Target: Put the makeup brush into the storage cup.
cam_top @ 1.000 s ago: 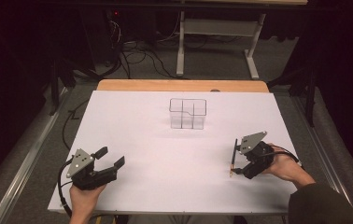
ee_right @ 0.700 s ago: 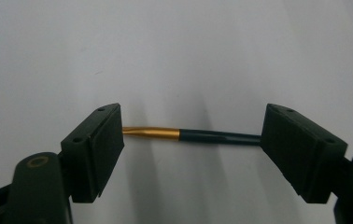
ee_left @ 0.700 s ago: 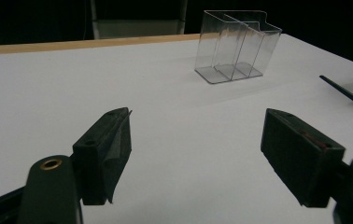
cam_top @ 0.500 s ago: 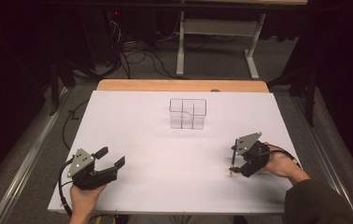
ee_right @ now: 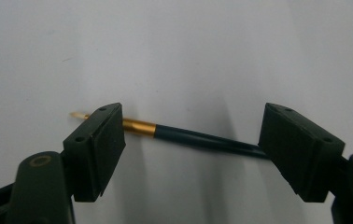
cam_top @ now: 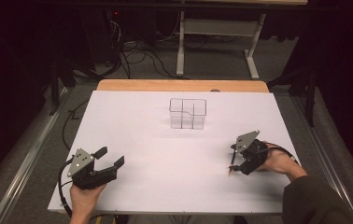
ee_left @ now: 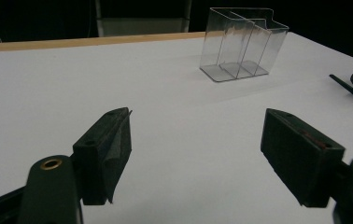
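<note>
Dark lab, white-topped table [cam_top: 132, 116], tangled floor cables [cam_top: 137, 58], metal desk frame [cam_top: 216, 46]

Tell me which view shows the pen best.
Right gripper view: the pen lies on the white table past the right gripper, whose jaws stand open, with its gold tip end and dark barrel sharp. The high view gives a thin dark line beside that gripper. The left gripper view catches a dark sliver at the right edge.

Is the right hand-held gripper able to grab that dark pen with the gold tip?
Probably yes. The right hand-held gripper is open right over the pen, which lies flat on the white table with nothing in the way.
</note>
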Demonstrator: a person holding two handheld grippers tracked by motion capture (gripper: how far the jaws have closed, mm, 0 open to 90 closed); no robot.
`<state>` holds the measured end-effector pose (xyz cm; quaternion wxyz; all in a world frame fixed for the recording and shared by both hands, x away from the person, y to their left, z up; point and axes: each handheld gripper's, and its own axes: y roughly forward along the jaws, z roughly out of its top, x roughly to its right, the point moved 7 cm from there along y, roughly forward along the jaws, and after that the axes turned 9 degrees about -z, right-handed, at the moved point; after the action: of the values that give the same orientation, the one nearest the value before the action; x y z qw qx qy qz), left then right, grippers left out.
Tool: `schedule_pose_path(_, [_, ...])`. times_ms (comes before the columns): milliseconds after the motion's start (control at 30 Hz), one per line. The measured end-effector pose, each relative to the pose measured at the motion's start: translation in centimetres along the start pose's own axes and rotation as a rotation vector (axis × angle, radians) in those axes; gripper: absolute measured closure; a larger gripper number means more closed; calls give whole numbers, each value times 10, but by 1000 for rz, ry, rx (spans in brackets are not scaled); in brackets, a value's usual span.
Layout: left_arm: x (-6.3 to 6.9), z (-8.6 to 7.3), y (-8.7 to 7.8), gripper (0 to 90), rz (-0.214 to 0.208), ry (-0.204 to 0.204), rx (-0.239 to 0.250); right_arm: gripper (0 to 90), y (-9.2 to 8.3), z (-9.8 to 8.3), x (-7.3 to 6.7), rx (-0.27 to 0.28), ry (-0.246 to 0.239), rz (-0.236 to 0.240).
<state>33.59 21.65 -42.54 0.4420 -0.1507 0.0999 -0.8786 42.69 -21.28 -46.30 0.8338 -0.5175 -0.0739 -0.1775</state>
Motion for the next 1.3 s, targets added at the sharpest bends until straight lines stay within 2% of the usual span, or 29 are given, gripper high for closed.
schedule_pose_path(167, [0, 0, 1, 248, -1, 1, -4, 244, 3, -1, 1, -10, -8, -4])
schedule_pose_path(500, [1, 0, 0, 248, -1, 3, -1, 259, 4, -2, 1, -28, 23, -1])
schedule_pose_path(533, [1, 0, 0, 248, 0, 3, 1, 264, 3, -2, 0, -41, 50, 3])
schedule_pose_path(667, [1, 1, -1, 247, -1, 7, 3, 272, 3, -2, 1, -56, 77, 7])
schedule_pose_path(767, [2, 1, -1, 248, -4, 7, 4, 292, 4, -4, 2, -94, 148, 24])
schedule_pose_path(800, [2, 1, -1, 248, -4, 7, 4, 292, 4, -4, 2, -94, 148, 24])
schedule_pose_path(867, [2, 1, -1, 249, -6, 7, 0, 300, 4, -5, 2, -120, 198, 33])
schedule_pose_path(967, [2, 1, -1, 250, -7, 10, -2, 312, 4, -5, 3, -121, 196, 31])
schedule_pose_path(1067, [2, 1, -1, 250, -8, 9, -1, 366, 2, -6, 4, -133, 219, 21])
schedule_pose_path(1300, [3, 1, -2, 256, -13, 6, 3, 429, 0, -7, 5, -150, 233, 5])
